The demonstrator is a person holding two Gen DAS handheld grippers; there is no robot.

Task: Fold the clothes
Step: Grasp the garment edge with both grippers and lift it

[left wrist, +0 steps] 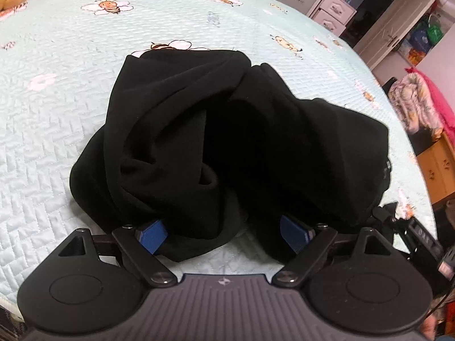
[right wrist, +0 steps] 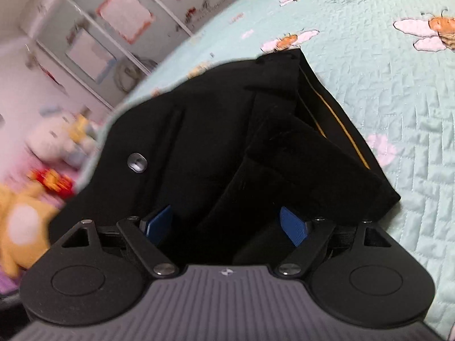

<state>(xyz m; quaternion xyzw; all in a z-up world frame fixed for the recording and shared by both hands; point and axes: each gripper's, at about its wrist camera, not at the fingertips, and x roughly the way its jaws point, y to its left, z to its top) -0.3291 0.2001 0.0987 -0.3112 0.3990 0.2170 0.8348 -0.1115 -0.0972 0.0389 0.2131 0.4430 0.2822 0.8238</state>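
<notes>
Looking along the left gripper [left wrist: 224, 234], the black garment [left wrist: 227, 142] sits in the middle of the frame, bunched and twisted into a lumpy heap on the mint-green quilt [left wrist: 71, 113] with its bee and flower print. Both blue pads [left wrist: 152, 234] are set wide apart at the lower centre, and the near edge of the cloth droops down between and over them. A bare strip of quilt shows between the pads, so the fingers are spread and aren't pinching anything that I can see. A white drawer unit [left wrist: 335, 11] is in the upper right, and a pink bundle of bedding [left wrist: 418, 102] at the right edge.

From the right wrist view, the same black garment [right wrist: 227, 156] fills the centre, and it looks lifted at this end, with the background on the left blurred. A grey button [right wrist: 137, 162] is left of centre, and a thin yellow stripe [right wrist: 338, 130] runs along a fold toward the upper right. The right gripper [right wrist: 227, 227] has its blue pads [right wrist: 293, 228] well apart, with dark cloth filling the whole gap between them. So the fingers are spread, but honestly I can't tell if the fabric is gripped or just draped there. Quilt [right wrist: 398, 99] takes up the right side, and a blurry yellow plush toy [right wrist: 20, 227] is at the lower left.
</notes>
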